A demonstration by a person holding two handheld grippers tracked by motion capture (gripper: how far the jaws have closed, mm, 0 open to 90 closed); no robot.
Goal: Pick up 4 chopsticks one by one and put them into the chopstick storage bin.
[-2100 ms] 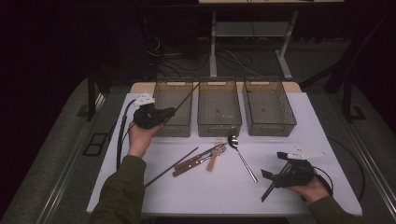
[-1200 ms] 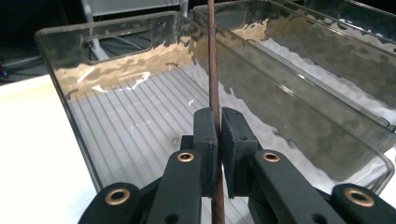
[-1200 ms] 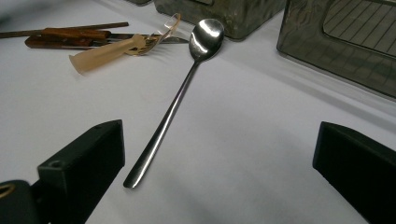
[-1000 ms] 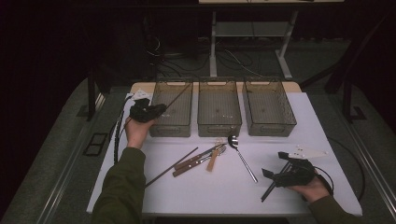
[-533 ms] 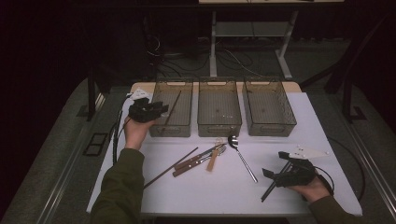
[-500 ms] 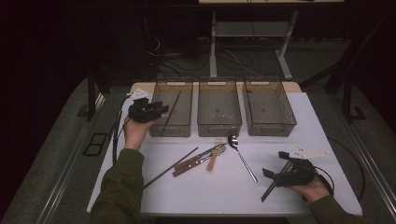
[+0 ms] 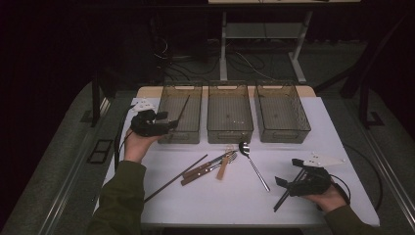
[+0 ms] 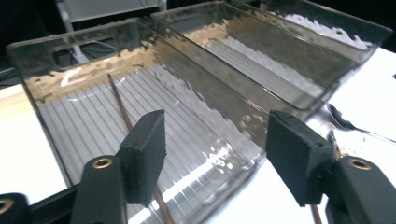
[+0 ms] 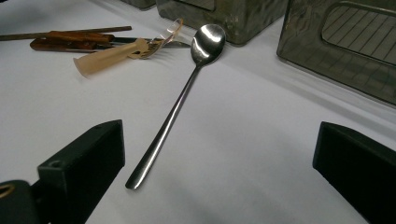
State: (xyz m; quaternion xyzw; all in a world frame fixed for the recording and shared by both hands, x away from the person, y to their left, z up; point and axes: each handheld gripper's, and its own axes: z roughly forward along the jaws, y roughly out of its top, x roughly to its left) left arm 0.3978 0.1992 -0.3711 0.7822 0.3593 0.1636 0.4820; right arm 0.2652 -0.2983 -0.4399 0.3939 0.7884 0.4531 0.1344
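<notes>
A: What lies nearest the person, and what surrounds it?

B: The right gripper (image 7: 293, 188) rests low on the white table (image 7: 337, 142), jaws spread wide with nothing between them. Just ahead lies a steel spoon (image 9: 180, 100), bowl pointing away. Beyond it sit a pale plastic utensil (image 9: 116, 52), two wooden-handled pieces (image 7: 203, 169) and one long chopstick (image 7: 175, 178) flat on the table.

A: And farther off?

B: Three smoky transparent bins stand in a row: the left bin (image 7: 193, 87), middle bin (image 7: 230, 87) and right bin (image 7: 280, 87).

A: Where is the thin stick?

B: A thin brown chopstick (image 8: 119, 100) lies slanted inside the left bin, its far end leaning against the far wall.

A: What holds it?

B: Nothing. The left gripper (image 8: 215, 154) hovers at the bin's near end; its jaws have just been opening and stand about half apart. The chopstick passes by the left pad (image 8: 144, 154); whether they touch cannot be told.
</notes>
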